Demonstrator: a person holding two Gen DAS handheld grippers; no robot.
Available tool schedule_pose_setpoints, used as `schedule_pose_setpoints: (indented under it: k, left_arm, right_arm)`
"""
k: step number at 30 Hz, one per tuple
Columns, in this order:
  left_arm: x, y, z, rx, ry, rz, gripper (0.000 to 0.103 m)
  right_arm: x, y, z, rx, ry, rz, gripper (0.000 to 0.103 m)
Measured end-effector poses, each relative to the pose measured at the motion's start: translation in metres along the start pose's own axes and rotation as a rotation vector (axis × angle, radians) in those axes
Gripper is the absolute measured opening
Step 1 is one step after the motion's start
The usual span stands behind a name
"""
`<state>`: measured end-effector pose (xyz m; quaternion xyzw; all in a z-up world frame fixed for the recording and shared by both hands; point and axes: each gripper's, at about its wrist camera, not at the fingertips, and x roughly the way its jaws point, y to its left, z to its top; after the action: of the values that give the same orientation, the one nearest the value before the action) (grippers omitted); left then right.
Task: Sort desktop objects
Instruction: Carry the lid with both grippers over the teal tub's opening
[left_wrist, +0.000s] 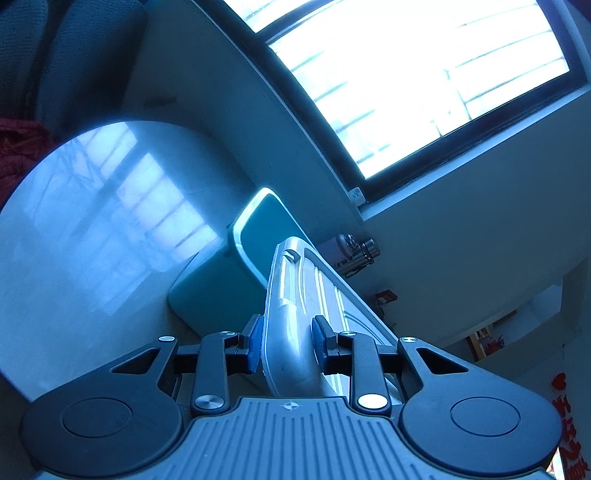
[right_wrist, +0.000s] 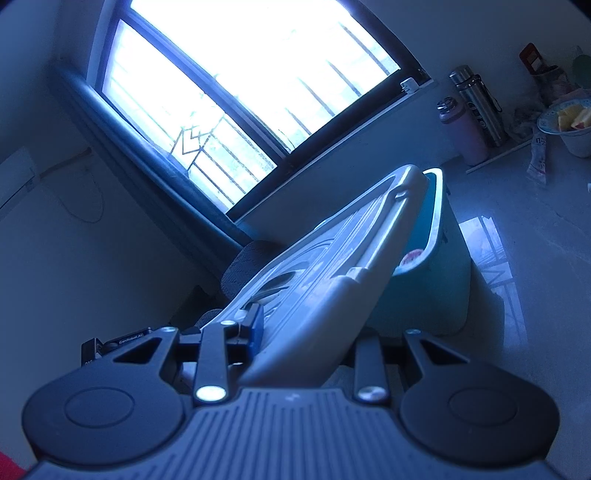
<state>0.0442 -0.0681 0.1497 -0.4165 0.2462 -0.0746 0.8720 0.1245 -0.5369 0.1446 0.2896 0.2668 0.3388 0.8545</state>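
A white ribbed box lid (left_wrist: 314, 295) is held between both grippers, tilted above a teal storage box (left_wrist: 218, 288) on the table. My left gripper (left_wrist: 287, 343) is shut on one edge of the lid, blue pads on both sides. In the right wrist view my right gripper (right_wrist: 295, 332) is shut on the other end of the lid (right_wrist: 332, 266); its right finger is hidden under the lid. The teal box (right_wrist: 424, 288) stands behind it, with a pinkish object (right_wrist: 412, 256) inside.
A pale round table (left_wrist: 74, 229) bears the box. At the far side stand a steel flask (right_wrist: 476, 103), a pink bottle (right_wrist: 460, 129), a bowl of fruit (right_wrist: 569, 125) and a wrapper (right_wrist: 537, 155). A dark chair (right_wrist: 247, 266) and a bright window (right_wrist: 240, 81) lie beyond.
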Motion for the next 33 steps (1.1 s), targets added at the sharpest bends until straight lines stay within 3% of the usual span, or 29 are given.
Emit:
schedule_pose_setpoints:
  k: [23, 33]
  left_arm:
    - [0.106, 0.003, 0.107, 0.022, 0.036, 0.029, 0.029]
    - [0.141, 0.022, 0.136, 0.003, 0.066, 0.051, 0.029]
  right_arm:
    - [0.095, -0.041, 0.064, 0.041, -0.006, -0.019, 0.033]
    - [0.131, -0.053, 0.075, 0.071, 0.015, -0.045, 0.033]
